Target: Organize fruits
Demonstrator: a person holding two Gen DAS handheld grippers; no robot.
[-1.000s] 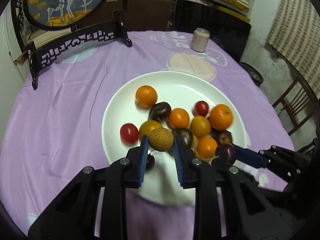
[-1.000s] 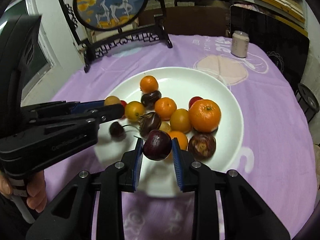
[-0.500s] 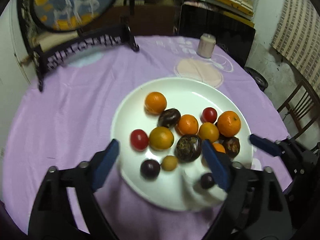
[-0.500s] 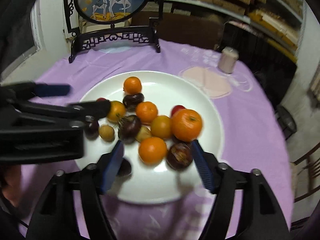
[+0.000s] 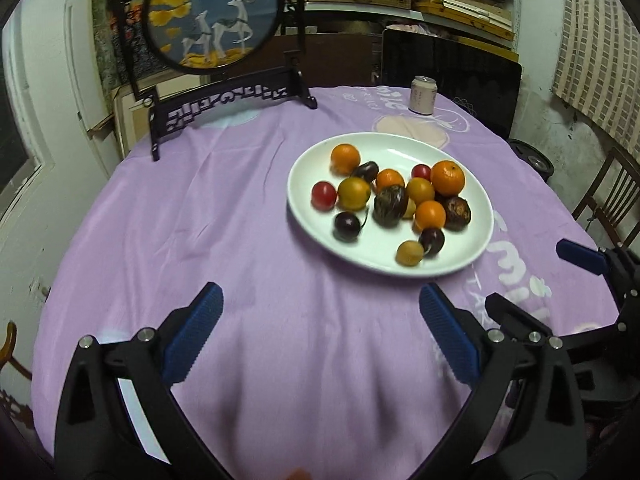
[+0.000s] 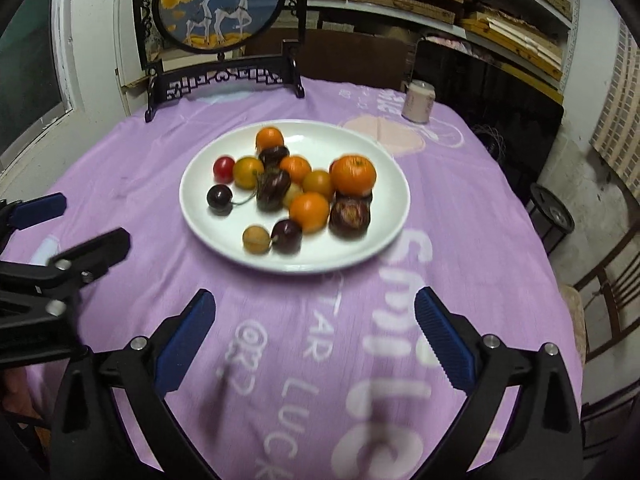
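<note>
A white plate [image 5: 308, 172] [image 6: 200, 168] on the purple tablecloth holds several fruits: oranges, dark passion fruits, red cherry tomatoes, dark cherries. A tan longan [image 5: 409, 253] [image 6: 256, 239] lies beside a dark cherry [image 5: 431, 239] [image 6: 286, 235] at the plate's near side. My left gripper [image 5: 320, 336] is open and empty, held over bare cloth short of the plate. My right gripper [image 6: 314, 336] is open and empty too, also short of the plate. Each gripper shows at the edge of the other's view.
A pale can [image 5: 423, 95] [image 6: 417, 101] stands at the table's far right. A black carved stand with a round deer picture [image 5: 216, 12] [image 6: 218, 4] stands at the far side. Wooden chairs [image 5: 608, 196] are to the right of the table.
A second ago my left gripper held the longan and my right the dark cherry over the plate. Both opened, the fruits now lie on the plate, and both grippers pulled back.
</note>
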